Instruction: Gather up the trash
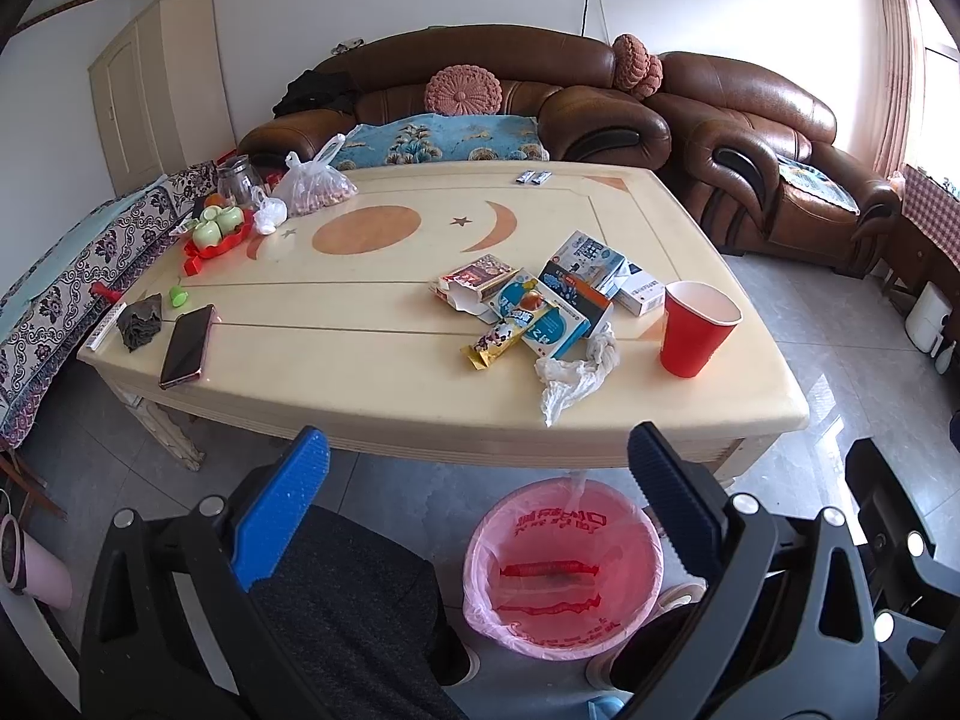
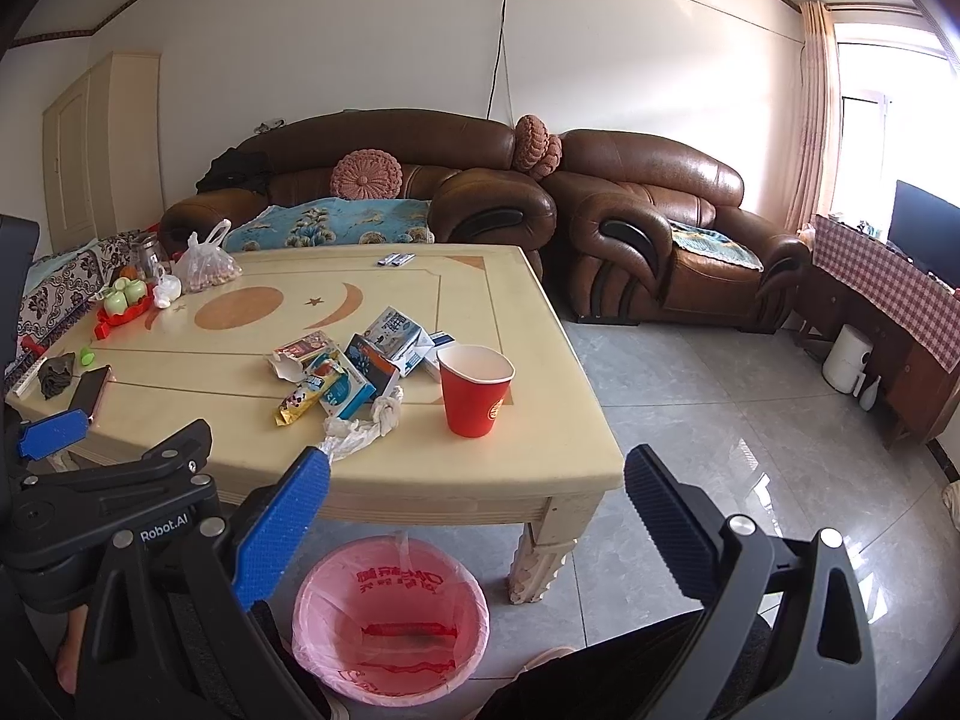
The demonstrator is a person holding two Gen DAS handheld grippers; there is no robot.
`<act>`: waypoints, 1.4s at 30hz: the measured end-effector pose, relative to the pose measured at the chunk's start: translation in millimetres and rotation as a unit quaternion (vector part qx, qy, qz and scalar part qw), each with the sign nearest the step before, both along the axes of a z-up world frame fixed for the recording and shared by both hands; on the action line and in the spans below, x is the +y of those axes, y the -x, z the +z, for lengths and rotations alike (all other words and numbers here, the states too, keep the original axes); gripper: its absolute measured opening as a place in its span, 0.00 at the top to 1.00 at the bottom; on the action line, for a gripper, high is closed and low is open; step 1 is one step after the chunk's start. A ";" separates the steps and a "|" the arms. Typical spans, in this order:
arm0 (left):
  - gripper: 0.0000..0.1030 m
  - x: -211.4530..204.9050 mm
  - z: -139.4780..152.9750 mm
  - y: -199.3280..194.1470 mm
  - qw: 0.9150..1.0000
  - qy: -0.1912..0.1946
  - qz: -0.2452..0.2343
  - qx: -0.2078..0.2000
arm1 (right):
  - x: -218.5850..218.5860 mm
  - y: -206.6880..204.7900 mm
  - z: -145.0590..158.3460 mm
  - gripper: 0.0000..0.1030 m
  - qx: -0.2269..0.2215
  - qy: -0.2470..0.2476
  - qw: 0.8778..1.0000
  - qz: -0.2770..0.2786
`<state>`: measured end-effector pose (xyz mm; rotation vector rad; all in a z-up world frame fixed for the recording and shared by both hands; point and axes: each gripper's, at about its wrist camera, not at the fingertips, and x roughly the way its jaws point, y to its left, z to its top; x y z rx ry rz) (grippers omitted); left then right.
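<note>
Starting from the lower left of the frame, the left tool (image 1: 477, 450) and right tool (image 2: 477, 468) are both held spread and empty, short of the desk (image 1: 372, 420). The trash pile (image 1: 534, 306) lies right of centre; the crumpled tissue (image 1: 570, 375) nearest the edge is best pinched first, then dropped into the pink bin (image 1: 564, 564) below.

Phone (image 1: 187, 345) on table (image 1: 360, 414), brown sofa (image 1: 480, 84)

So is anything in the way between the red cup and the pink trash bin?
Only the table edge. The red cup stands on top near the front corner, and the pink trash bin sits on the floor below that edge, mouth open. Lifted out past the edge, the cup has nothing visible blocking its drop.
</note>
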<state>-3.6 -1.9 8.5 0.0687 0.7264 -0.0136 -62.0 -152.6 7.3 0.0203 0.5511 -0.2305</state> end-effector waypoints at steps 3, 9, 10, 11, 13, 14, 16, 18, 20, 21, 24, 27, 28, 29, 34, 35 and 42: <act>0.05 0.5 -0.6 -0.7 1.000 0.000 0.000 0.001 | 0.7 0.2 2.5 0.06 0.001 -0.001 1.000 0.000; 0.05 0.6 -0.6 -0.6 1.000 0.000 -0.001 0.001 | 0.5 -0.2 2.5 0.06 0.001 -0.001 1.000 0.000; 0.05 0.6 -0.8 -0.7 1.000 0.000 -0.001 0.001 | 0.7 -0.3 2.7 0.06 0.001 -0.001 1.000 0.000; 0.05 0.2 0.1 -0.3 1.000 0.000 -0.001 0.001 | 1.0 -0.4 2.8 0.06 0.000 -0.001 1.000 0.000; 0.05 0.6 -1.0 -0.7 1.000 0.000 -0.001 0.001 | 1.1 -0.4 3.1 0.06 0.000 -0.001 1.000 0.000; 0.05 0.2 -0.5 -0.7 1.000 0.000 -0.001 0.001 | 1.0 -0.4 2.9 0.06 0.001 -0.001 1.000 0.000; 0.05 0.4 -0.9 -0.8 1.000 0.000 -0.001 0.001 | 0.7 -0.3 2.9 0.06 0.001 -0.001 1.000 0.000; 0.05 0.2 -0.9 -0.8 1.000 -0.001 -0.001 0.002 | 0.5 0.0 2.9 0.06 0.001 -0.002 1.000 0.000; 0.05 0.1 -0.8 -0.6 1.000 -0.001 -0.001 0.001 | 1.1 0.1 3.4 0.06 0.001 -0.002 1.000 0.000; 0.05 -0.4 -0.1 -0.2 1.000 -0.001 -0.001 0.001 | 1.4 0.2 3.5 0.06 0.000 -0.002 1.000 0.000; 0.05 -0.2 -0.2 -0.9 1.000 0.000 -0.001 0.002 | 0.5 0.1 3.0 0.06 0.001 -0.002 1.000 0.000; 0.05 0.1 -0.8 -1.0 1.000 -0.001 -0.001 0.002 | 0.8 -0.2 3.4 0.06 0.001 -0.001 1.000 0.000; 0.05 0.3 -1.1 -1.0 1.000 -0.001 -0.001 0.002 | 0.0 -0.2 3.1 0.06 0.001 -0.001 1.000 0.000; 0.05 0.0 -0.6 -0.9 1.000 0.000 -0.001 0.002 | 0.2 -0.3 3.2 0.06 0.001 -0.001 1.000 0.000; 0.05 -0.1 -1.3 -1.1 1.000 -0.001 -0.001 0.002 | 2.7 1.2 3.6 0.06 0.001 -0.001 1.000 0.000; 0.05 -0.5 -0.9 -1.0 1.000 -0.001 -0.001 0.002 | 3.1 0.8 3.2 0.06 0.001 -0.002 1.000 0.000; 0.05 0.0 -0.9 -1.2 1.000 -0.001 -0.001 0.002 | 2.9 -0.6 1.6 0.06 0.001 -0.002 1.000 0.000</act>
